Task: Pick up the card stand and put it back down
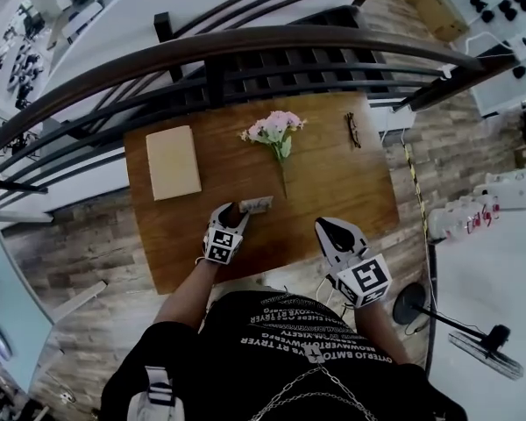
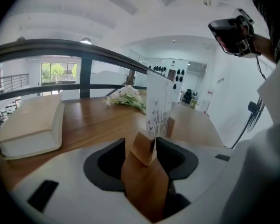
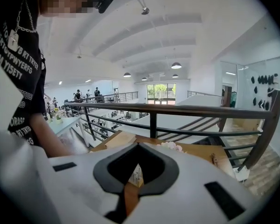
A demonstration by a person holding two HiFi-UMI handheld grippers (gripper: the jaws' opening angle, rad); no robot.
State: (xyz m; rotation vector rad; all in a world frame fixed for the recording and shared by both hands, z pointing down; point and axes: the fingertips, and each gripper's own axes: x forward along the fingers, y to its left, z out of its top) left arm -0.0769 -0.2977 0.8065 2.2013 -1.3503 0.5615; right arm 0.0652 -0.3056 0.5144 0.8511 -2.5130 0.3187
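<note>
Card stand (image 2: 157,104): upright on table (image 2: 93,120), between left gripper's (image 2: 142,149) wide-spread jaws, unclamped; right gripper (image 1: 331,229) closed, empty, farther right.

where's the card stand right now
In the head view the card stand sits on the table, just below the flowers, between the left gripper's jaws.

The card stand (image 2: 157,104), a small wooden block holding a white butterfly-printed card, is seen set upright on the tabletop (image 2: 93,120).
</note>
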